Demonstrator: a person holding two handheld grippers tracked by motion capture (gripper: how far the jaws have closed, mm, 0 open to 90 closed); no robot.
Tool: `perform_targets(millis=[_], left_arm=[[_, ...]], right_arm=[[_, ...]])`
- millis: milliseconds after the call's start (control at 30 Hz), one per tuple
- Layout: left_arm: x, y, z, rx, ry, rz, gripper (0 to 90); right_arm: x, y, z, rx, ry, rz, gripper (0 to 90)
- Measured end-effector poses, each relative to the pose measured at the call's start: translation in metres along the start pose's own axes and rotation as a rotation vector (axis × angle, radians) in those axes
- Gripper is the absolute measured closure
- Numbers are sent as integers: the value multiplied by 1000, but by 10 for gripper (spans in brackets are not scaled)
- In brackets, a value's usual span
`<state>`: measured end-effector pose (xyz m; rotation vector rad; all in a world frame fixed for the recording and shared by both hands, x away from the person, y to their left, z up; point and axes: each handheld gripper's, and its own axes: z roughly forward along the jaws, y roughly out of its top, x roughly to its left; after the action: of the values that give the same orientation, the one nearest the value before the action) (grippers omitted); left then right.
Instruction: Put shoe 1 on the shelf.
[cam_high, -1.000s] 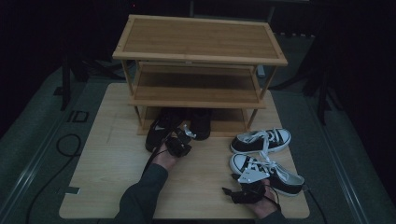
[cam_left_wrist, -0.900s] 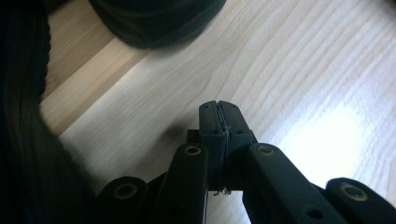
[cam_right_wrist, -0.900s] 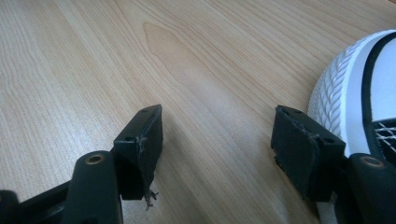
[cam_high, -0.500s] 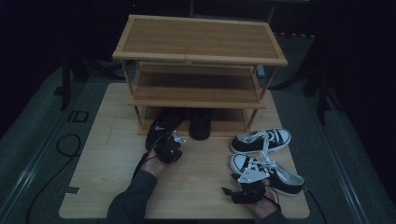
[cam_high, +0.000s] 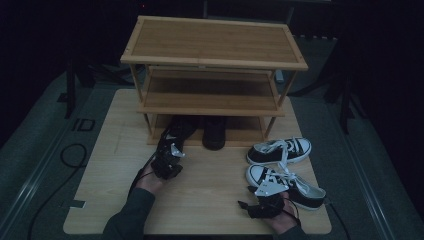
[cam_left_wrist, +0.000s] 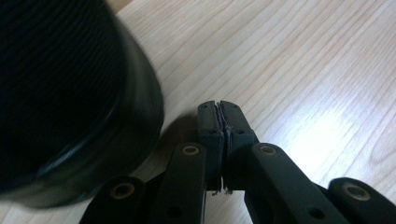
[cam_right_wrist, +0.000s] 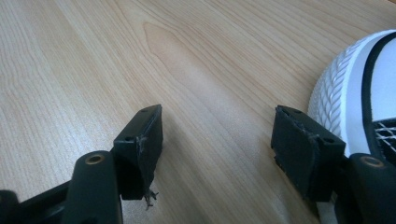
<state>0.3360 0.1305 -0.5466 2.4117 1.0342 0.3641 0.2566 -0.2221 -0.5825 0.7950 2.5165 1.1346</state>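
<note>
Grippers rest over the wooden surface (cam_high: 210, 200) — left gripper (cam_left_wrist: 219, 112) clenched empty beside a black shoe (cam_left_wrist: 60, 102), right gripper (cam_right_wrist: 217, 135) released beside a white-toed sneaker (cam_right_wrist: 359, 88).

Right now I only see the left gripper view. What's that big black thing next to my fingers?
Observer: A black shoe, at the bottom of a wooden shoe rack.
Operator: Any more shoes?
Observer: A second black shoe beside it, and a far sneaker and a near sneaker, black and white, on the table.
Operator: Where's my other gripper?
Observer: The right gripper is open beside the near sneaker's toe.
</note>
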Motion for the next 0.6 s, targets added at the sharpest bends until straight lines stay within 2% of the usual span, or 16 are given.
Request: perform_targets(millis=[133,600], left_arm=[[5,-9,-5,11,9,-8,881],[26,-30,-15,25,66,-83,882]], right_arm=[[0,0,0,0,0,0,338],[0,0,0,0,0,-1,338]])
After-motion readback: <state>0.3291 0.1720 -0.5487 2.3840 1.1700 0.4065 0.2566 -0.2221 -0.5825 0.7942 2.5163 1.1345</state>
